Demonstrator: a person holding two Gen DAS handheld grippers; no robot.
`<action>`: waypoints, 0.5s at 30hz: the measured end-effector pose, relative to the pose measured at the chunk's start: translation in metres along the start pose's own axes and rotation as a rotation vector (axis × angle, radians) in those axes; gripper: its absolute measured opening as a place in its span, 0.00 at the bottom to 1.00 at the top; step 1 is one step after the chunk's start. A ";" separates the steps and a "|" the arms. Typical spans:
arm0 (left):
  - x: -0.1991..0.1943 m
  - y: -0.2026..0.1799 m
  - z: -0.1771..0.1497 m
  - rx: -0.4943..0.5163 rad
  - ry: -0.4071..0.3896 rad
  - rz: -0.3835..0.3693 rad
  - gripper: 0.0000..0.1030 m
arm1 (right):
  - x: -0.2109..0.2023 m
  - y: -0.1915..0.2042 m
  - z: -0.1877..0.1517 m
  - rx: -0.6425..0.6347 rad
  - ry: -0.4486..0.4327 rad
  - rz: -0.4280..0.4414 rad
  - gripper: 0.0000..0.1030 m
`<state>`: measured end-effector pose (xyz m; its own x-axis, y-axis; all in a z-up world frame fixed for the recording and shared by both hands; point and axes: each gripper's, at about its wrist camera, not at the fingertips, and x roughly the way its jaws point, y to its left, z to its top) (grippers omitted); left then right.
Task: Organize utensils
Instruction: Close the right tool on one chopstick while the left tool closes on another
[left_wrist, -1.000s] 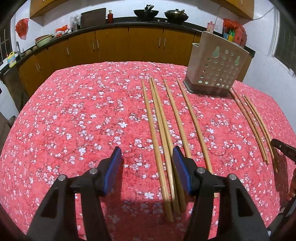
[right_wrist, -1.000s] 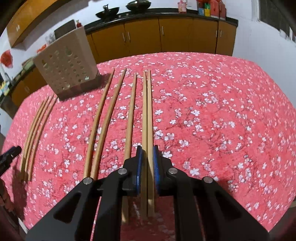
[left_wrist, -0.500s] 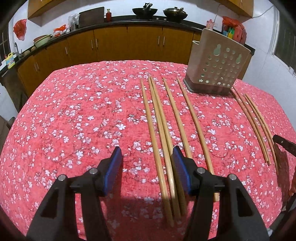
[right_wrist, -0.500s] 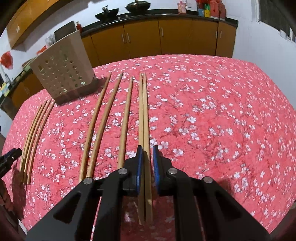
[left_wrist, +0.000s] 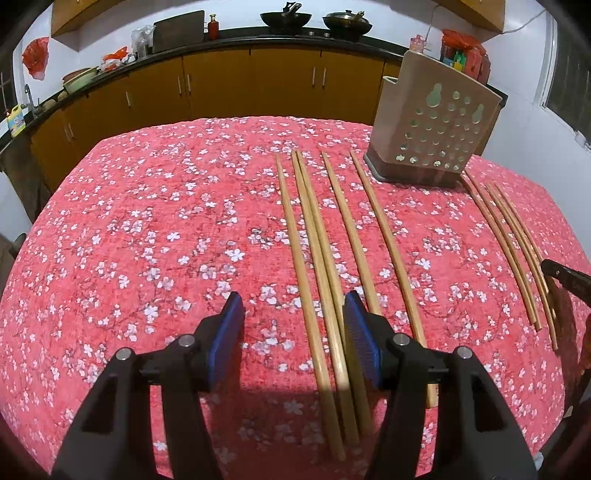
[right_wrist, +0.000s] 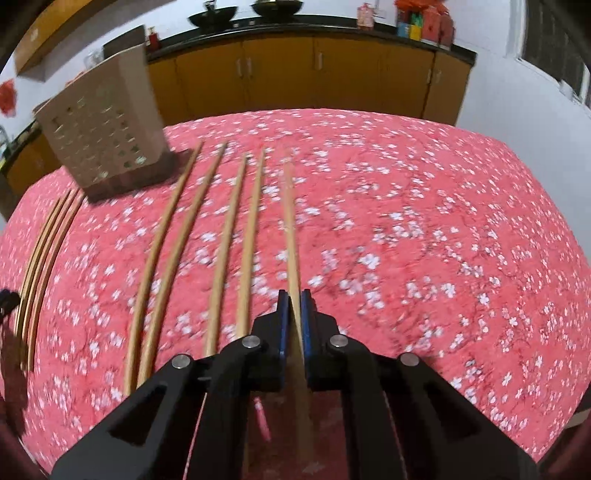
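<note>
Right gripper (right_wrist: 292, 314): blue-padded fingers (right_wrist: 283, 317) have just closed and now pinch one long pale wooden chopstick (right_wrist: 290, 229) near its close end; its far tip angles off the row, so it looks lifted clear of the red cloth with white blossoms on the surface (right_wrist: 406, 221). Four more chopsticks (right_wrist: 221, 236) lie flat in a row just left of it, three thinner darker sticks (right_wrist: 44, 243) well left, past the beige perforated plastic utensil holder (right_wrist: 103, 136).

Left gripper (left_wrist: 293, 334): fingers spread, holding nothing, poised low over the close ends of the row.

Step in hand, judged: pick-up of one chopstick, grasp just made. Next move likely calls for raising it, tipping it upright and carrying it to the holder's open top without the long end catching the rim. View blurred.
</note>
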<state>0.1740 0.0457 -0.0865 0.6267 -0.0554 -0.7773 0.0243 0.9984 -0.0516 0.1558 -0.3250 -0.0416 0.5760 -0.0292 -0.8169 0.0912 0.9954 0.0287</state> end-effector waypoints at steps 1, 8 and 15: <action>0.000 0.000 0.000 0.001 0.000 -0.006 0.53 | 0.001 -0.003 0.000 0.013 -0.005 -0.007 0.07; 0.004 -0.003 0.001 0.008 0.019 -0.030 0.39 | -0.001 -0.014 -0.001 0.045 -0.020 -0.014 0.07; -0.002 0.006 0.004 -0.024 0.011 -0.059 0.27 | -0.003 -0.012 -0.001 0.023 -0.031 -0.021 0.07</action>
<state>0.1758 0.0523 -0.0827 0.6158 -0.1147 -0.7795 0.0426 0.9927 -0.1125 0.1520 -0.3368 -0.0402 0.5987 -0.0533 -0.7992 0.1220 0.9922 0.0252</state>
